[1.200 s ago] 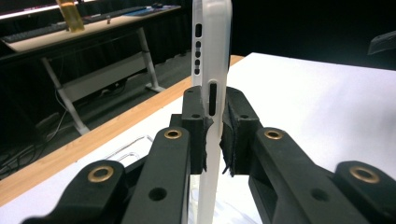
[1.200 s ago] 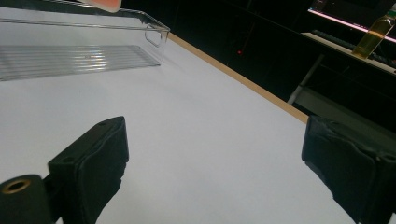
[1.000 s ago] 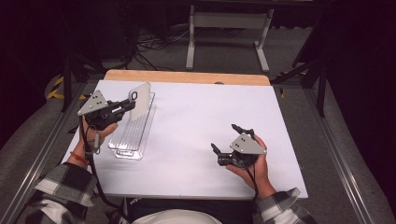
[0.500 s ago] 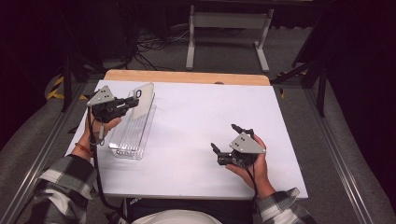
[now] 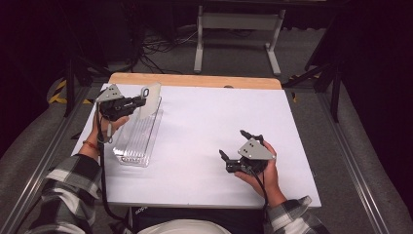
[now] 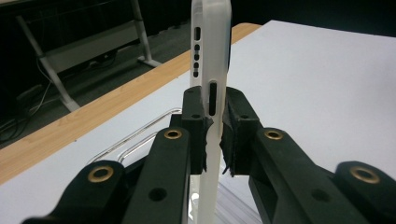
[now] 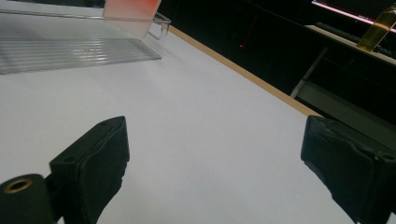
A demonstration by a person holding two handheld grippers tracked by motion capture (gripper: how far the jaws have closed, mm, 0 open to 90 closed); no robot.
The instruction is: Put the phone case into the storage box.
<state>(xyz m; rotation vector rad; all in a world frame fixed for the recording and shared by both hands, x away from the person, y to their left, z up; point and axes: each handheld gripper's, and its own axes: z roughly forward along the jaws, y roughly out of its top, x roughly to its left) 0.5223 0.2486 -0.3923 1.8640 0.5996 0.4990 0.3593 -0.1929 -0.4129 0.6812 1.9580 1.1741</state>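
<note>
A person in plaid sleeves works at a white counter (image 5: pixel 204 131), a gripper in each hand. The left gripper (image 5: pixel 141 103) pinches a frosted, see-through phone case (image 5: pixel 150 99) by its lower edge, its pads pressed against both faces of the case. The case stands upright above the far end of a clear plastic tray (image 5: pixel 139 139), which lies lengthwise on the left part of the counter. In the left gripper view, the phone case (image 6: pixel 211 70) rises edge-on between the black pads, its port and speaker cutouts facing the camera. The right gripper (image 5: pixel 235 145) rests in the person's hand low on the counter, well apart from the tray to its right, its jaws spread wide with nothing between them. In the right gripper view the tray (image 7: pixel 70 51) shows far off, beyond bare white surface.
</note>
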